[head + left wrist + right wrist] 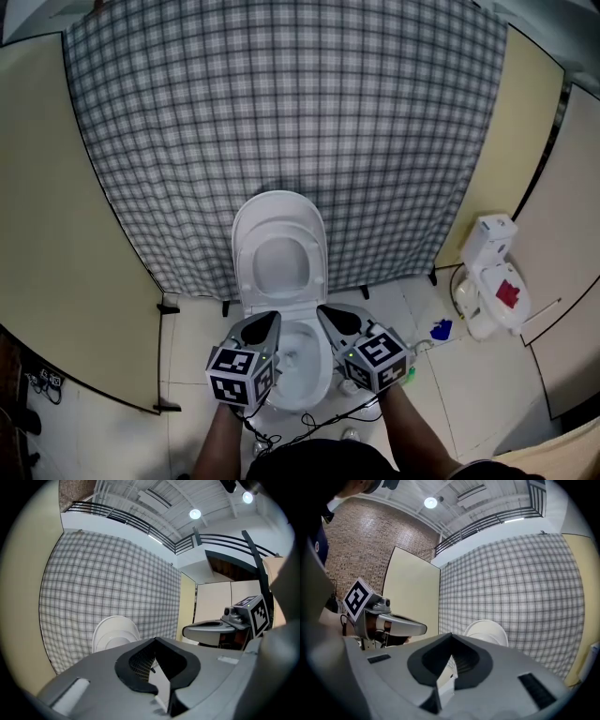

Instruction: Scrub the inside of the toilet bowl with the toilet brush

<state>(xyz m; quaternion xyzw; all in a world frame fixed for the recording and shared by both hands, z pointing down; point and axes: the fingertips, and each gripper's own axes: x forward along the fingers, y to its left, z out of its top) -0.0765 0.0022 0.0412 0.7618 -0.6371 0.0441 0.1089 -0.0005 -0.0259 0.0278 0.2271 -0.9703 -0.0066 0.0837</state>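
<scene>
A small stall: checked curtain (281,112) behind, beige partitions at the sides, pale tiled floor (469,384) underfoot. My left tongs (267,323) are closed tip to tip with nothing between them. My right tongs (330,317) are shut and empty too. Both hang side by side, a little apart, just over the near rim of the toilet bowl (319,380), whose lid (279,253) stands up against the curtain. The bowl is open and ready, but I hold no brush, so by my reckoning the scrubbing has not begun; this is the fetching step. I cannot pick out the brush for certain. A white stand with a red patch (495,281) sits on the floor to my right by the partition, with a small blue thing (441,329) near it. My next move should be to swing the right tongs that way, open them, and look for a handle.
</scene>
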